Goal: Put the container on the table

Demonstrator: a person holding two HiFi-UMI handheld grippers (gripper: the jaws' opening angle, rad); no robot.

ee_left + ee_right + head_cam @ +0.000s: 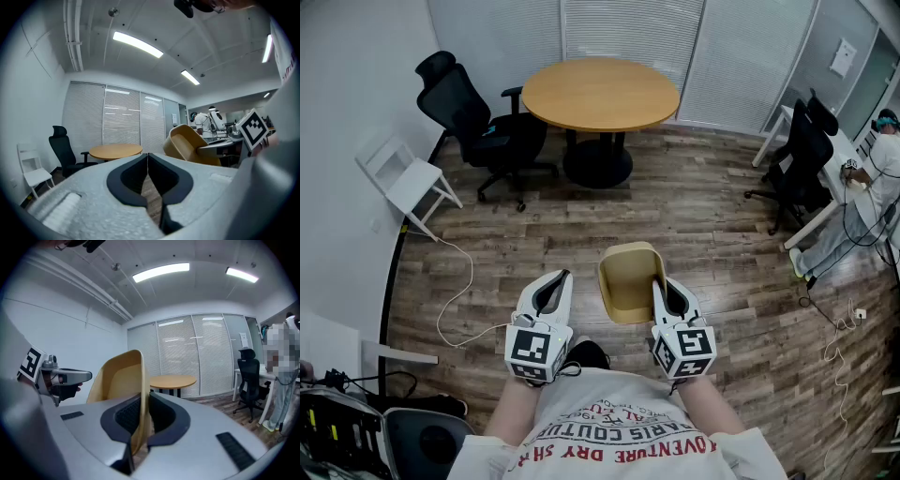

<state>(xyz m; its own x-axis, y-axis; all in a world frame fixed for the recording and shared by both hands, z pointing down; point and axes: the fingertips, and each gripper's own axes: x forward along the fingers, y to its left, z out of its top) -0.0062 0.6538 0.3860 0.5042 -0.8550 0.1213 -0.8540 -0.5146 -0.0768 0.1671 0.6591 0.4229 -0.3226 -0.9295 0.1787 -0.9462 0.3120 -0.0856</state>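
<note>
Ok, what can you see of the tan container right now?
The tan container is a smooth, plastic-looking open bin with rounded corners, empty inside. It hangs tilted above the wooden floor, one side wall pinched between the jaws of the right gripper. The left gripper is apart from it; the round table stands across the room.

A round wooden table (600,94) on wood-plank floor (675,216), black office chair (478,127) at its left, white blinds (628,28) behind it.

Office, round table (600,92), swivel chairs (473,117), blinds (628,28)
</note>
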